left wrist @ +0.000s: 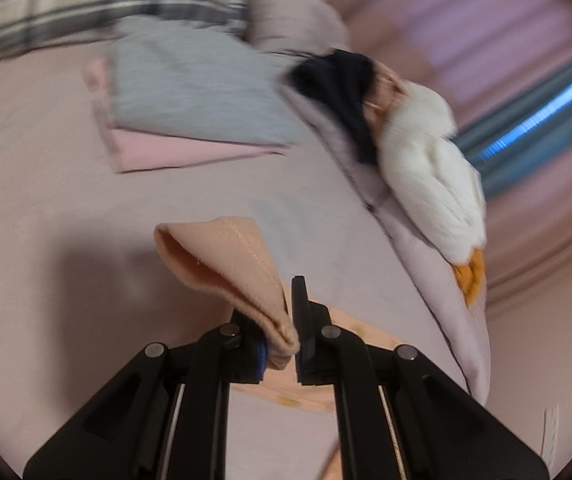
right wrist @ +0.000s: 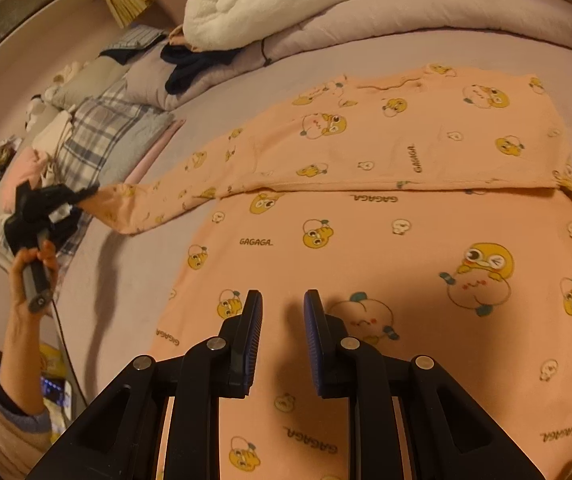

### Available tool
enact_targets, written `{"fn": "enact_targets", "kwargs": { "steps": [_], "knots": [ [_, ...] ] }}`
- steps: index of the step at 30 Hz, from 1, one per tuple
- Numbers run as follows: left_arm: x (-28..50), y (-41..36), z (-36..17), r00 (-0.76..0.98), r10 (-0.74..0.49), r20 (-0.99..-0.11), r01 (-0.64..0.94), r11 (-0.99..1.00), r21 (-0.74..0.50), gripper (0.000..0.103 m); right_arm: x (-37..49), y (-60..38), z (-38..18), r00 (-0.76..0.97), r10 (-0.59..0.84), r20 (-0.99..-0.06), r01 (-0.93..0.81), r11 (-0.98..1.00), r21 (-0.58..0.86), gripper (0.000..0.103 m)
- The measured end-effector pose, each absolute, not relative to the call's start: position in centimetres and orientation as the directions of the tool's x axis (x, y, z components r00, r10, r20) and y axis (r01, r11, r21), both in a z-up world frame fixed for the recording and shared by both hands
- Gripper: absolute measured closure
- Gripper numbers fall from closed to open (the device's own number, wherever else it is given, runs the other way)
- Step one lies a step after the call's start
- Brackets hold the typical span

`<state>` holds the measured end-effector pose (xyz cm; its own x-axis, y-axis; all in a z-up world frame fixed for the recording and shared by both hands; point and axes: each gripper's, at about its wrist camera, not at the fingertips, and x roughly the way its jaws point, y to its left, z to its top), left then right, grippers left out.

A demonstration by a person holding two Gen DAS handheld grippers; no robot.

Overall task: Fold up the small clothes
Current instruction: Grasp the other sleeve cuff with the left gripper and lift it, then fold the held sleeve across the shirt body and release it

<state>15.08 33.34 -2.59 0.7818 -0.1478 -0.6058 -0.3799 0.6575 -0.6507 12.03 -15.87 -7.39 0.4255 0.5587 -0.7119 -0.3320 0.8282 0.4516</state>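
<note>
A peach long-sleeved shirt point(right wrist: 366, 248) with yellow cartoon prints lies spread on the bed, one side folded over its middle. Its left sleeve point(right wrist: 174, 196) stretches out to the left and rises off the sheet at the end. My left gripper point(left wrist: 291, 300) is shut on the sleeve's cuff point(left wrist: 222, 260), which sticks out past the fingers as a folded flap. In the right wrist view the left gripper point(right wrist: 82, 196) is held up by a hand point(right wrist: 34, 264). My right gripper point(right wrist: 282, 300) hovers over the shirt's lower body, jaws apart, with nothing between them.
A folded grey cloth point(left wrist: 190, 80) lies on a folded pink one point(left wrist: 174, 152) at the head of the bed. A white plush duck point(left wrist: 426, 168) and a dark garment point(left wrist: 342, 92) rest on a rolled lavender quilt point(right wrist: 406, 16). Plaid pillows point(right wrist: 106, 136) sit at the left.
</note>
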Motion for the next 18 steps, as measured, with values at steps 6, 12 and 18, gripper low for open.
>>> {"fn": "enact_targets", "kwargs": {
  "steps": [6, 12, 18],
  "knots": [
    [18.1, 24.7, 0.7, 0.764, -0.246, -0.596, -0.238, 0.752, -0.615, 0.096, 11.0, -18.5, -7.1, 0.460, 0.572, -0.679, -0.306, 0.820, 0.483, 0.082],
    [20.4, 14.1, 1.4, 0.697, -0.357, -0.622, -0.088, 0.818, -0.568, 0.096, 10.4, -22.4, -7.3, 0.505, 0.575, -0.644, -0.232, 0.809, 0.540, 0.082],
    [22.5, 2.6, -0.2, 0.600, -0.424, -0.678, 0.050, 0.866, -0.498, 0.096, 9.7, -26.5, -7.9, 0.551, 0.560, -0.619, -0.161, 0.799, 0.580, 0.082]
  ]
}}
